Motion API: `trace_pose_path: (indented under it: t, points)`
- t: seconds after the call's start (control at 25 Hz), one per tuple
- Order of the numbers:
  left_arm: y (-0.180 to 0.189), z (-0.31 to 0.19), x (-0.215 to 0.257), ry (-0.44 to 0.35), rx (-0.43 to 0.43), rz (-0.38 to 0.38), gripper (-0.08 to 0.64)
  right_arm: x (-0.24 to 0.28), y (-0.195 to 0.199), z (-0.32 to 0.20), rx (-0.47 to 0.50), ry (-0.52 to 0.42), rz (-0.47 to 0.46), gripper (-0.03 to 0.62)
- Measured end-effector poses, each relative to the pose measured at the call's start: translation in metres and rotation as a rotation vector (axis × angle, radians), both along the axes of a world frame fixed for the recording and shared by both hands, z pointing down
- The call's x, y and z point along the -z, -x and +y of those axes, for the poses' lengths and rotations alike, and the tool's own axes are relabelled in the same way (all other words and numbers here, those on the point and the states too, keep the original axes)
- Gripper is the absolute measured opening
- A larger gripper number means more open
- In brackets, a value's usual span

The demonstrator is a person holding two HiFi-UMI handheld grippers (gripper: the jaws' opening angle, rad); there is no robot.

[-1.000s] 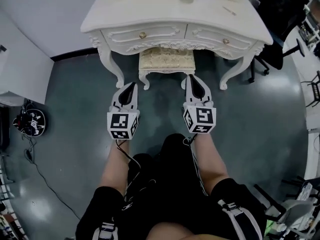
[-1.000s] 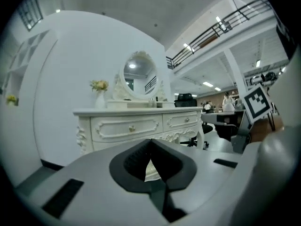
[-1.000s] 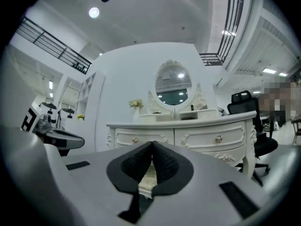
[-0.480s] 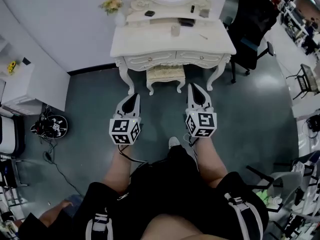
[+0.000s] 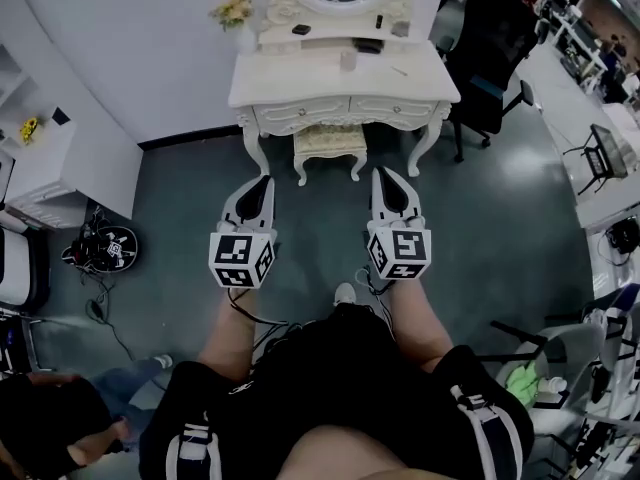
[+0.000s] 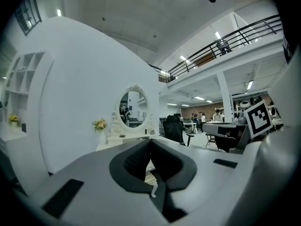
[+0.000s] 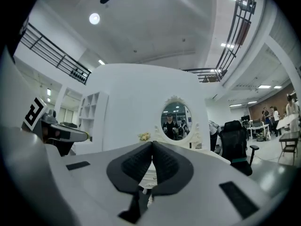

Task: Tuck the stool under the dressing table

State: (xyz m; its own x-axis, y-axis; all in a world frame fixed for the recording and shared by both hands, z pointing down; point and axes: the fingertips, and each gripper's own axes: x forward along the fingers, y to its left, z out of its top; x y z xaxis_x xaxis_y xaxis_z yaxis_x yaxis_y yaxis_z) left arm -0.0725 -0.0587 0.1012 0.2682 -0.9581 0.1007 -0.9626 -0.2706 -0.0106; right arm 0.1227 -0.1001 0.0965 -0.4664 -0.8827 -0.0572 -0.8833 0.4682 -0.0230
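The stool [image 5: 330, 140] stands on the floor [image 5: 180, 198] in the knee space of the dressing table [image 5: 300, 80], between its two front legs. Its cushioned seat sits right against the drawer front. From the steep head view only the front strip of the seat and the two front legs show beyond the front edge of the worktop. How deep the rest reaches under it cannot be told.

The left gripper [image 5: 262, 181] and the right gripper [image 5: 386, 174] are held side by side in front of the person, pointing toward the table and well apart from the stool. In each gripper's own view the jaws meet pad to pad with nothing between them, so both are closed and empty. Those views look level across the room at the oval mirror [image 7: 175, 120] rather than down at the stool.

Small items lie toward the rear edge of the worktop, and a black office chair [image 5: 488, 53] stands beside the table's right end.

By the look of it the tucking is done or very nearly so. The stool is centred and square to the table, and nothing is gripping it. At most a small further push inward might remain, if the seat is meant to go in deeper.
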Motion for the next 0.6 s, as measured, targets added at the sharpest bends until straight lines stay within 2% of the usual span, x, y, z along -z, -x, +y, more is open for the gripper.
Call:
trace_pose_path:
  t: [0.32, 0.6]
  points:
    - [-0.017, 0.006, 0.014, -0.017, -0.036, -0.002, 0.018, 0.014, -0.011, 0.009, -0.023, -0.006, -0.027, 0.012]
    - [-0.034, 0.0, 0.007, -0.019, -0.046, -0.009, 0.018, 0.009, -0.022, 0.004, -0.016, -0.02, -0.035, 0.012]
